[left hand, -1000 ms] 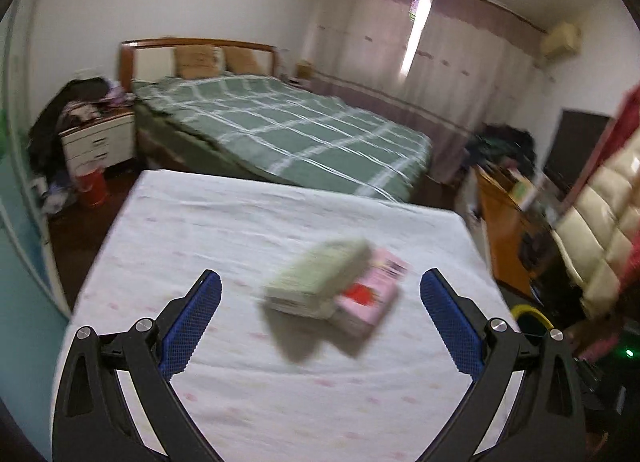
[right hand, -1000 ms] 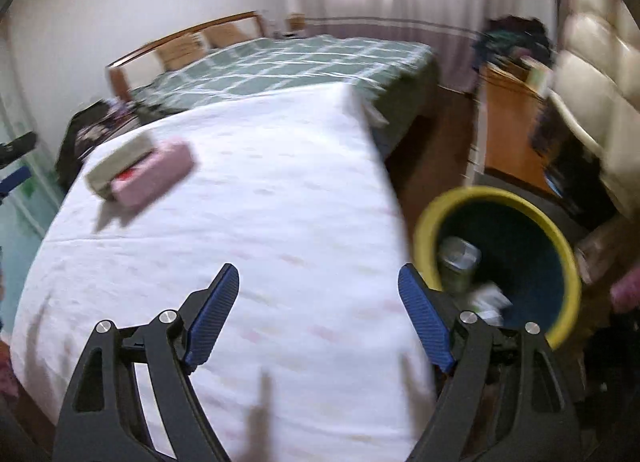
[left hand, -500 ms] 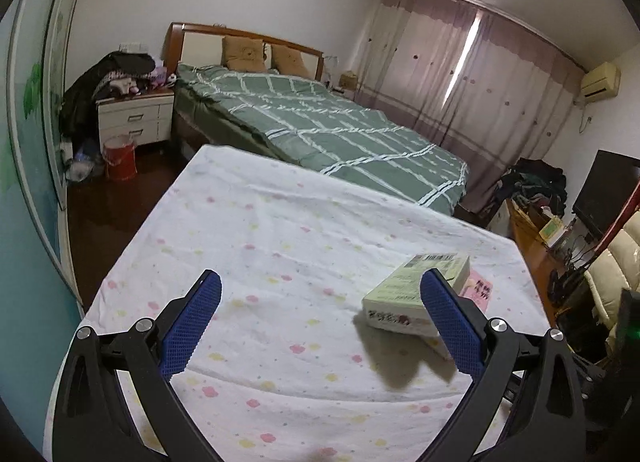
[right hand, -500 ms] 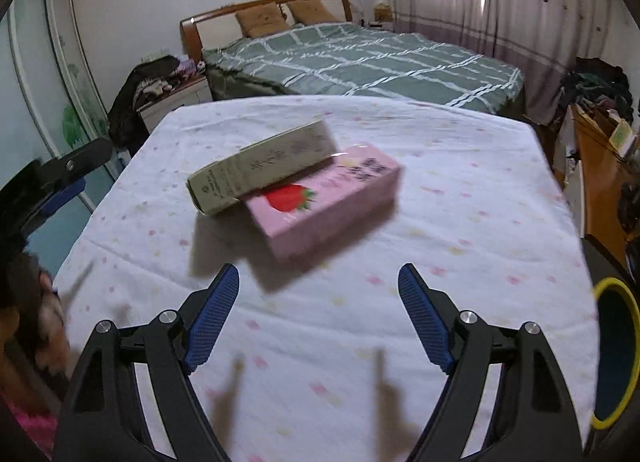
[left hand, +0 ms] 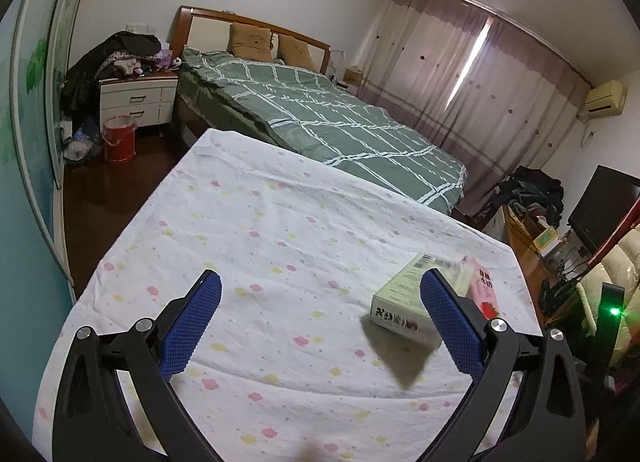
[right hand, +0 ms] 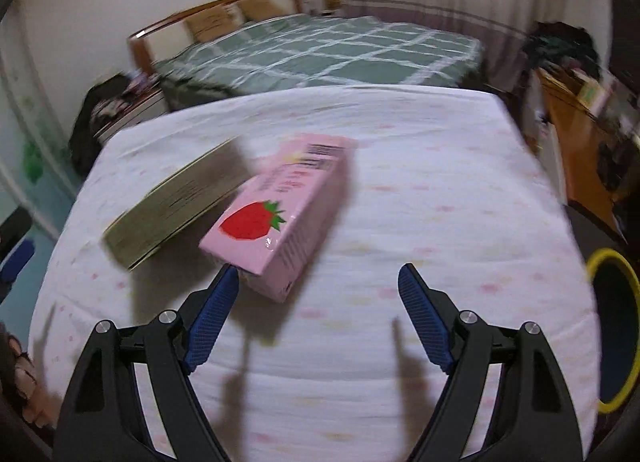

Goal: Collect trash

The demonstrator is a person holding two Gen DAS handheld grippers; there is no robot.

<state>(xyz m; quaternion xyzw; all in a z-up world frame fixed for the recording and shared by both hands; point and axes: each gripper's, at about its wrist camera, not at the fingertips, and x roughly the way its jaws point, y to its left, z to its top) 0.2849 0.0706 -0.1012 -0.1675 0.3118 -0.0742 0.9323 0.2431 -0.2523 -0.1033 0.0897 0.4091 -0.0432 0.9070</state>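
The right gripper (right hand: 316, 294) is held wide open and empty above the cloth-covered table (right hand: 420, 198); compared with half a second ago it has been brought closer to the pink strawberry carton (right hand: 276, 222), whose near corner now lies just ahead of the left fingertip (right hand: 224, 290), slightly left of the gap between the fingers; whether that fingertip touches the carton cannot be told through the motion blur. The green box (right hand: 176, 206) lies further left and ahead, leaning against or overlapping the pink carton's far side; the exact contact is blurred. The yellow-rimmed bin (right hand: 612, 342) is seen low at the far right of this gripper, beside the table edge.

The left gripper (left hand: 318, 318) is likewise open and empty; over the last second the two cartons have slid from between its fingers to behind its right finger, where the green box (left hand: 400, 298) and the pink carton (left hand: 482, 294) are now partly hidden; it appears to have been turned aside.

It is judged that the pickup has been handed to the right gripper; the approach is well advanced but nothing is yet grasped; a small shift leftward is likely needed so that the pink carton sits between the fingers before closing; a nudge against the green box could be risked.
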